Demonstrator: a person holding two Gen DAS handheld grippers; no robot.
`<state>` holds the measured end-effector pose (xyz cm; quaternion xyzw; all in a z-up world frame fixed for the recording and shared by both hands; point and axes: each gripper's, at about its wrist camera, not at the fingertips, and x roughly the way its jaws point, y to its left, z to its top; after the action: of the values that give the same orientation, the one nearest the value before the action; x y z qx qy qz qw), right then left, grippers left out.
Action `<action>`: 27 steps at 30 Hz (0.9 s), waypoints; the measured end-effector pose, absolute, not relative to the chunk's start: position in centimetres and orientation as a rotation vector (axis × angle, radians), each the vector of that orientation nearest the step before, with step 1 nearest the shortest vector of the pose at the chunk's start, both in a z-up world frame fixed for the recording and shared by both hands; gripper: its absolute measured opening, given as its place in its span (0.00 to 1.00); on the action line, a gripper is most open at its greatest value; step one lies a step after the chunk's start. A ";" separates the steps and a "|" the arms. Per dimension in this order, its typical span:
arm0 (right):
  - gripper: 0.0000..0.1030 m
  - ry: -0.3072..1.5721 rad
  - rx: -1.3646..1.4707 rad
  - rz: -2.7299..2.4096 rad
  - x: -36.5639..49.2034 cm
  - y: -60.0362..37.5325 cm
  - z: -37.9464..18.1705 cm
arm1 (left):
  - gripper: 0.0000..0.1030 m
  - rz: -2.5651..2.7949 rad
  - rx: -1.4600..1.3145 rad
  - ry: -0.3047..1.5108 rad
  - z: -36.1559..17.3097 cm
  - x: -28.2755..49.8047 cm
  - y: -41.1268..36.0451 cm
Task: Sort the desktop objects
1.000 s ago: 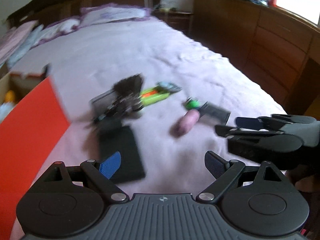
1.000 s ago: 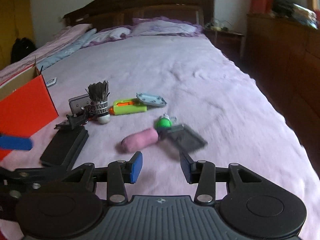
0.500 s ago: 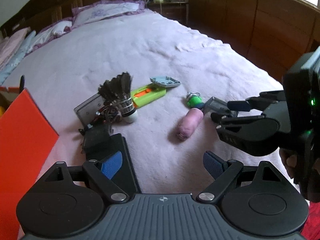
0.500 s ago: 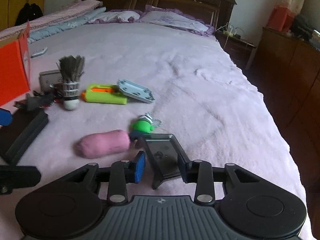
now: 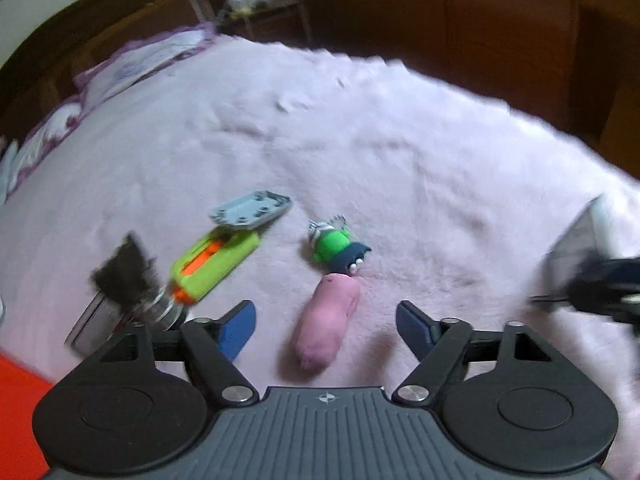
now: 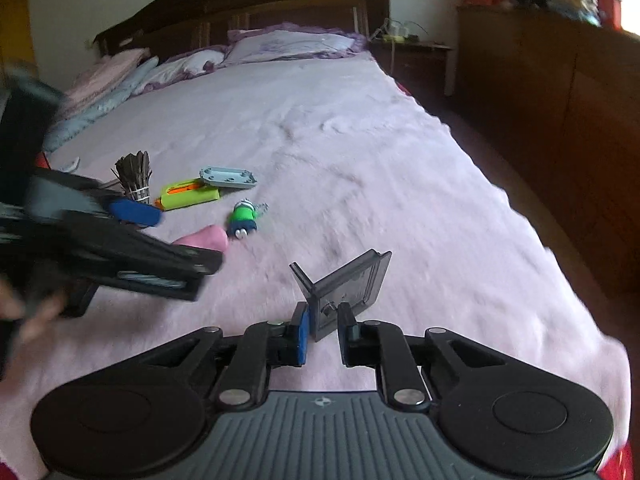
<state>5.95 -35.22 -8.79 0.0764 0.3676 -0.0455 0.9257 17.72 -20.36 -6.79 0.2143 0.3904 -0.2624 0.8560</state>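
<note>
My right gripper is shut on a dark transparent plastic case and holds it above the pink bedspread; the case also shows at the right edge of the left wrist view. My left gripper is open, its fingers on either side of a pink roll lying on the bed. Beyond it lie a green toy keychain, a green and orange utility knife, a grey-blue plate and a black-feathered shuttlecock. The left gripper shows blurred in the right wrist view.
An orange box sits at the lower left. A grey flat case lies under the shuttlecock. Pillows and a dark headboard are at the far end. Wooden drawers line the bed's right side.
My right gripper has closed on the dark case and lifted it off the bed, away from the pink roll. My left gripper has moved right and forward to the pink roll.
</note>
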 end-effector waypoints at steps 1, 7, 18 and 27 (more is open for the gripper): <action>0.16 0.757 0.171 -0.098 5.6 -35.4 -8.9 | 0.69 -0.557 0.459 0.823 -7.0 18.0 -20.7; 0.16 0.765 0.275 -0.107 3.1 -35.3 -8.7 | 0.30 -0.588 0.513 0.840 -8.0 19.4 -22.8; 0.16 0.717 0.424 0.046 -1.9 -29.5 -7.9 | 0.28 -0.533 0.291 0.856 -5.0 9.3 -11.7; 0.17 0.791 0.351 0.140 -3.4 -23.1 -9.4 | 0.30 -0.384 0.171 0.944 -7.1 3.4 -2.8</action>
<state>-3.38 -23.07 -9.40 0.1697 0.3830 0.0677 0.9055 3.40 -2.77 -7.06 0.0818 0.4512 -0.1835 0.8695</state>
